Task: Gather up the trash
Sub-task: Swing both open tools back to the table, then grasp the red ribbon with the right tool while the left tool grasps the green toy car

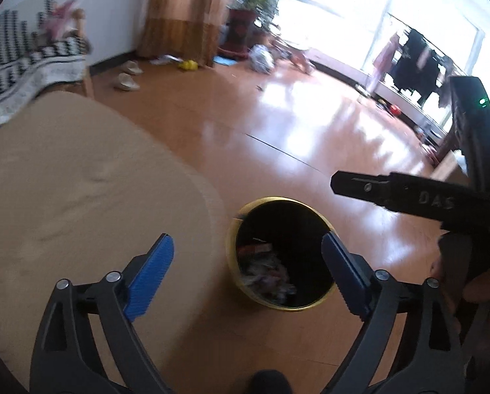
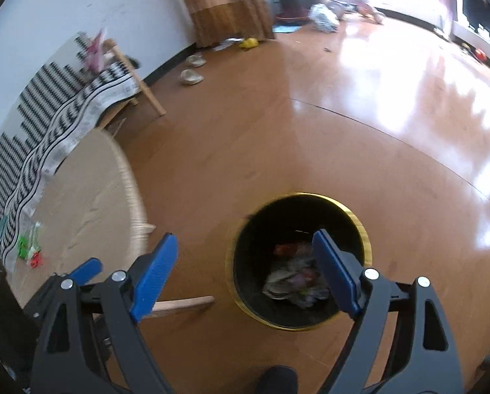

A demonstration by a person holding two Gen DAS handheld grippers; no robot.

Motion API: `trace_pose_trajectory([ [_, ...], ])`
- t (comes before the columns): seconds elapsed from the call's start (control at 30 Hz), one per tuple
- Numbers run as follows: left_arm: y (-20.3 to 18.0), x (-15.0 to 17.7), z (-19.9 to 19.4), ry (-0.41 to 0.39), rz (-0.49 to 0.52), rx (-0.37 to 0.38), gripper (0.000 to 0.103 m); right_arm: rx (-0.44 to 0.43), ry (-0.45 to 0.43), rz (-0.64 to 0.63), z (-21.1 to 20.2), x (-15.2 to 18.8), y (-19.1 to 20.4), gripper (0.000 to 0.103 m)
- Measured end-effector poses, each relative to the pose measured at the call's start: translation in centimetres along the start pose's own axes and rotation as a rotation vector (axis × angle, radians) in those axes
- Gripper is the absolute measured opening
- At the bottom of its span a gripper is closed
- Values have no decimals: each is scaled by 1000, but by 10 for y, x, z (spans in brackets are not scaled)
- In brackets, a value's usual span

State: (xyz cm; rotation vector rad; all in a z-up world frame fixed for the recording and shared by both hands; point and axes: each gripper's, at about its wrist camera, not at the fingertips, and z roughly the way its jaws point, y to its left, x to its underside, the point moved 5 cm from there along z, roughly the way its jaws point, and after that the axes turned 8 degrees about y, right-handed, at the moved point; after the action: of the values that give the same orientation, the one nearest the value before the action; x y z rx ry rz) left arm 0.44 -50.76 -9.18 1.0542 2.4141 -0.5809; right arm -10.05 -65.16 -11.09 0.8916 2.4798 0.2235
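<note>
A black round bin with a gold rim (image 1: 278, 199) stands on the wooden floor beside a low beige table (image 1: 80, 180). Crumpled wrappers and paper (image 1: 268, 272) lie at its bottom. My left gripper (image 1: 248, 275) hangs open above the bin's left edge, with nothing between its blue pads. In the right wrist view, my right gripper (image 2: 246, 272) is also open and empty over the bin's rim (image 2: 363, 229) and the trash inside (image 2: 294, 282). Small green and red wrappers (image 2: 31, 246) lie on the table (image 2: 87, 190). One black finger (image 1: 376, 190) of the right gripper shows in the left wrist view.
A black-and-white patterned cloth (image 2: 48, 124) drapes over a wooden bench by the wall. Two pale shoes (image 2: 192, 77), a yellow item (image 2: 249, 43), a brown curtain (image 2: 225, 0), a plant pot (image 1: 241, 29) and a plastic bag (image 2: 323, 16) stand at the back. A wooden table leg (image 2: 182, 305) slants beside the bin.
</note>
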Motion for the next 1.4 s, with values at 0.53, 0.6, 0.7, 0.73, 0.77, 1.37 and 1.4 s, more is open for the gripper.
trace_pose_trajectory([
  [0.53,304,90,-185,-103,-351,-389,92,-206,105,-522,71,61,363,85],
  [0.6,337,108,-200,-104,-388,-424,92,-210,128,-583,86,73,399,85],
  [0.7,377,126,-214,-106,-440,-445,92,-192,141,-657,107,86,433,84],
  [0.73,387,133,-217,-107,-454,-445,92,-187,146,-670,113,87,438,84],
  [0.77,402,138,-218,-105,-473,-444,92,-177,156,-688,123,92,447,84],
  [1.37,502,104,-165,-54,-493,-523,92,-161,125,-809,149,90,471,12],
  [1.4,504,102,-163,-50,-490,-524,92,-169,118,-812,144,89,471,12],
])
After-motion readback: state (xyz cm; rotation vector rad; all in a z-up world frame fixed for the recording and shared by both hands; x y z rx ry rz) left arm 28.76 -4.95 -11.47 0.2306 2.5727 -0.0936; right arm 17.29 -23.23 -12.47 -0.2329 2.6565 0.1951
